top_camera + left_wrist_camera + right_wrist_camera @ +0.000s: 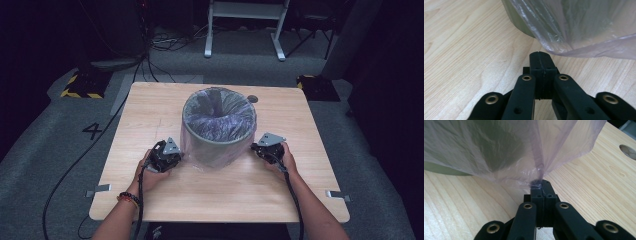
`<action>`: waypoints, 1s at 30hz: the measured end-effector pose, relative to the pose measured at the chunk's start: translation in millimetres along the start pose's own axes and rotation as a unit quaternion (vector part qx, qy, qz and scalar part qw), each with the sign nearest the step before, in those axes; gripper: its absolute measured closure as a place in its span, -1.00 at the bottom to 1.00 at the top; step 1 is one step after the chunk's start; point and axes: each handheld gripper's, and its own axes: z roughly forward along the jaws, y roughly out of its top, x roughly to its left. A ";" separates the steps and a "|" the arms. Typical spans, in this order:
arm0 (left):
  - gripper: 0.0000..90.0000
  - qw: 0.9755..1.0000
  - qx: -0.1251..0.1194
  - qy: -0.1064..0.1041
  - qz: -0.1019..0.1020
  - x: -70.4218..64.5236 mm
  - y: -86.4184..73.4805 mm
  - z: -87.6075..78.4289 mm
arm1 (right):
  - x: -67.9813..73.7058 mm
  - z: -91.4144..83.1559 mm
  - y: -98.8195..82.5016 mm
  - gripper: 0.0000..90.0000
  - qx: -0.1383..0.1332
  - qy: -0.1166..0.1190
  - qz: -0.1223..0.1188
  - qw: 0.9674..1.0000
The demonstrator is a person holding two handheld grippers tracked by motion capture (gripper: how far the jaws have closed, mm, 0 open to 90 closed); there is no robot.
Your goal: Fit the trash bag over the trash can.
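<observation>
A grey-green bin [220, 147] stands mid-table, lined with a translucent purple bag [219, 117] whose skirt hangs over the rim and down the outer wall. My left gripper [178, 156] sits low on the wood at the bin's left foot. In the left gripper view its jaws [540, 55] are shut with nothing between them, and the bag's hem [584, 51] lies just beyond the tips. My right gripper [254, 148] is at the bin's right side. In the right gripper view it [541, 184] is shut on a gathered pinch of the bag's film [499, 150], pulled out from the bin [439, 168].
The wooden table [225, 195] has bare board in front of and beside the bin. A round hole [253, 99] is cut near the far edge. Metal brackets [100, 189] stick out at both sides. Cables and a white frame [245, 25] lie on the floor beyond.
</observation>
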 end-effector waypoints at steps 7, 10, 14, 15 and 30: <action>0.41 1.000 -0.020 0.010 -0.011 -2.8 0.4 -15.8 | -6.5 -20.6 -3.6 0.63 -0.037 0.032 0.039 0.998; 0.25 1.000 -0.020 0.017 0.004 -8.5 -2.8 -23.3 | -10.9 -31.1 -8.7 0.29 -0.045 0.054 0.058 0.996; -0.15 0.999 -0.011 0.040 -0.001 -13.6 -7.5 -29.3 | -18.3 -43.8 -16.9 -0.01 -0.046 0.078 0.089 0.992; -0.25 0.999 -0.013 0.037 -0.010 -13.3 -9.3 -31.3 | -19.9 -45.9 -18.8 -0.11 -0.041 0.080 0.094 0.991; -0.65 0.999 0.016 0.002 -0.037 -24.6 -37.3 -34.5 | -27.3 -69.8 -36.5 -0.59 -0.024 0.078 0.117 0.990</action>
